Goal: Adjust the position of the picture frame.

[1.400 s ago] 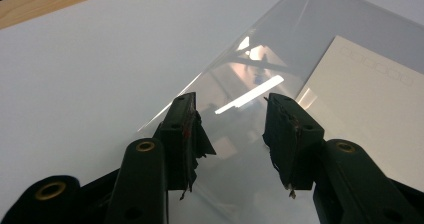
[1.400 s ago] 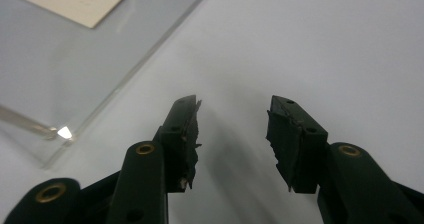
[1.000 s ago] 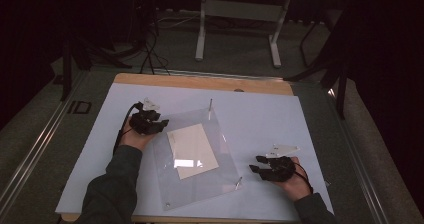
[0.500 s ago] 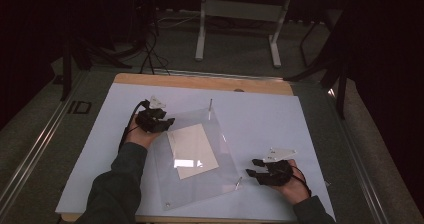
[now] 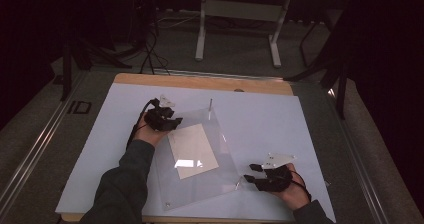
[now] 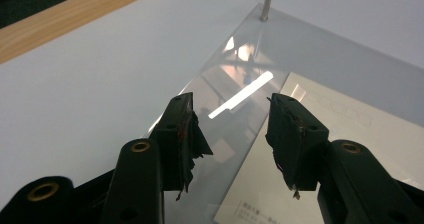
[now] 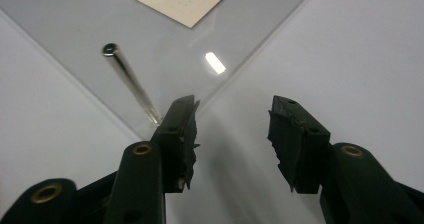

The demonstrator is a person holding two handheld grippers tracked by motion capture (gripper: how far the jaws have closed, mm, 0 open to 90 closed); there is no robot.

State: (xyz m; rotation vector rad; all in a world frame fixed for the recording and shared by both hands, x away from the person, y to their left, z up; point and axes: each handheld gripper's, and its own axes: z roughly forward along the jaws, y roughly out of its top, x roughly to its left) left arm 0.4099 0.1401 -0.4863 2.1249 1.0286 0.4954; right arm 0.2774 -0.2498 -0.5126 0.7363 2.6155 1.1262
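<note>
Jaws stand apart and empty on both the left gripper (image 5: 172, 122) and the right gripper (image 5: 251, 172), poised at opposite corners of a clear acrylic sheet (image 5: 220, 134) lying on the white table (image 5: 260, 114). Print on the cream card (image 5: 192, 150) beneath stays illegible; glare streaks the plastic; two metal pins (image 5: 210, 104) rise from its corners.

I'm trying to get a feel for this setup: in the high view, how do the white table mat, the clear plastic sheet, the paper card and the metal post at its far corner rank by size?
Largest to smallest:
1. white table mat
2. clear plastic sheet
3. paper card
4. metal post, a thin pin
</note>
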